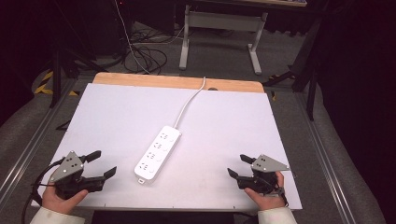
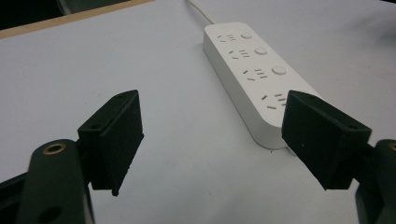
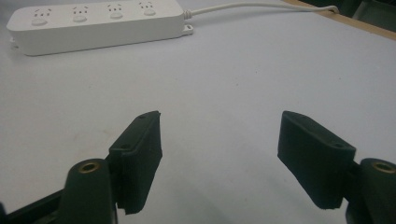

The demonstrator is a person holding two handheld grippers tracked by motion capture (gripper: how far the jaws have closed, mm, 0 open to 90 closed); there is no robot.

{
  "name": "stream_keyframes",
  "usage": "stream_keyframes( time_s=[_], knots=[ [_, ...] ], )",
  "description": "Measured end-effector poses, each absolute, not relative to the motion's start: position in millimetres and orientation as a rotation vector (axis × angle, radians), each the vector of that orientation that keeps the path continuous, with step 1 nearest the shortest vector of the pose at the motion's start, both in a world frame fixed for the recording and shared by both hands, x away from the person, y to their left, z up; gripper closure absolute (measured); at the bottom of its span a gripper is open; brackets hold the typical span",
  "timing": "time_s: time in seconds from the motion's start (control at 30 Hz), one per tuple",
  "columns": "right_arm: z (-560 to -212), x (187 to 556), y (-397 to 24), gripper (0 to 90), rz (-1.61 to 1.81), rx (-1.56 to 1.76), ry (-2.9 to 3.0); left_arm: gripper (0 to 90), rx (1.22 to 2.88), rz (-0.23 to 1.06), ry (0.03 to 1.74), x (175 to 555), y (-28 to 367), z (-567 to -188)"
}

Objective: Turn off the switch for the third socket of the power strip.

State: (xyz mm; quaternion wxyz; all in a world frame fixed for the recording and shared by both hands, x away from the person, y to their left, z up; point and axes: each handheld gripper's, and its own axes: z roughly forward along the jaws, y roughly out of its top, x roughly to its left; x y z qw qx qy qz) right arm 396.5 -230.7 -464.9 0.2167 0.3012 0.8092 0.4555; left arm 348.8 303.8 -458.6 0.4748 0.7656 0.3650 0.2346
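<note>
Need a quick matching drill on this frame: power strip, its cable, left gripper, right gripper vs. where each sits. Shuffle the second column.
1. power strip
2. cable
3. left gripper
4. right gripper

A. near right corner, jaws open
B. runs to the far wooden edge
C. middle of the white board, lying diagonally
D. near left corner, jaws open

Pairs: 1-C, 2-B, 3-D, 4-A

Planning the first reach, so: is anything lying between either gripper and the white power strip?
Nothing visible: bare white table lies between the power strip and both the left gripper and right gripper.
</note>
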Motion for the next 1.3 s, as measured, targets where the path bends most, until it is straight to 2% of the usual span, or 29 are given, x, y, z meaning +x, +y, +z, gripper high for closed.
stream_keyframes(
  time_s=[0.4, 0.47, 0.97, 1.3],
  knots=[
    [-466, 397, -235, 31.1, 1.264, 0.836, 2.232, 22.8, 1.900, 0.647, 0.861, 345, 301, -455],
    [-468, 398, -235, 31.4, 1.250, 0.828, 2.235, 23.5, 1.927, 0.696, 0.829, 343, 300, -451],
    [-469, 399, -234, 32.3, 1.251, 0.838, 2.240, 23.8, 1.902, 0.601, 0.897, 344, 301, -446],
    [-469, 397, -235, 33.3, 1.260, 0.838, 2.240, 27.4, 1.918, 0.622, 0.902, 346, 295, -432]
  ],
)
